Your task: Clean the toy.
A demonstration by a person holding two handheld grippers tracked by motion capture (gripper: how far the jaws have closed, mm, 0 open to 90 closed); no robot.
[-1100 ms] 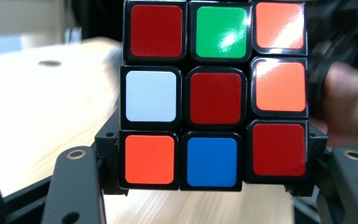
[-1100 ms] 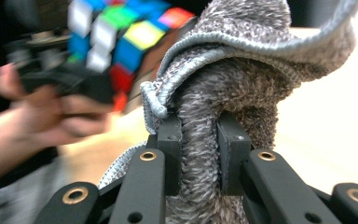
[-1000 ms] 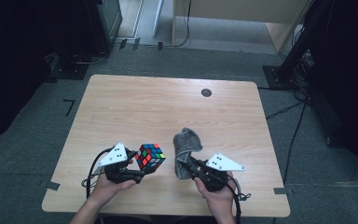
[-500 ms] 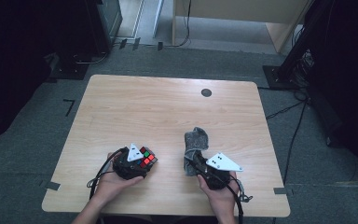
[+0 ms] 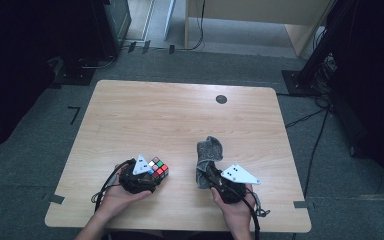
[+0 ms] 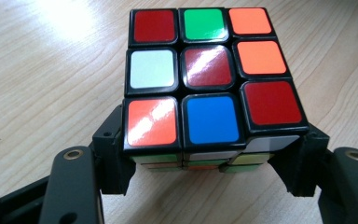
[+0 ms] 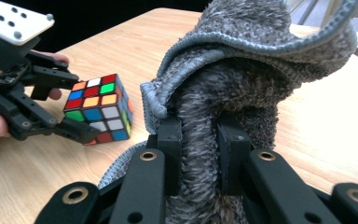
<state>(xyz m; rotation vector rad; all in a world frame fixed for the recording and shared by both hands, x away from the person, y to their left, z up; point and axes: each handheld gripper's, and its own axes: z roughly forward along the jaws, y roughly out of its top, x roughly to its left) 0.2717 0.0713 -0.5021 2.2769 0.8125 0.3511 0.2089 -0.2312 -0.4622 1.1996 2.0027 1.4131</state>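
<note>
Here the wooden table (image 5: 145, 115) carries everything, its near edge just behind both hands. On it, the grey cloth (image 5: 208, 150) stands bunched upright, rising ahead of and above the right gripper's fingers. The right gripper (image 5: 207, 172) has its fingers (image 7: 170, 140) closed tight on the cloth's lower part, so a thick twist of the fabric is pinched between them while the hemmed upper folds flop over the fingertips. The right hand (image 5: 237, 207) wraps the gripper's body from behind, near the table's front edge.

Well apart to that gripper's left, the left gripper (image 5: 155, 172) holds the puzzle cube (image 5: 157, 168). Its fingers (image 6: 116, 158) sit one on each side of the cube's lower layer, pressing on it; the cube pokes out ahead of the fingertips, just above or on the tabletop, I cannot tell which. The left gripper view shows a cube face with red, green, orange, white and blue stickers. The left hand (image 5: 120, 195) grips that tool from below and behind.
</note>
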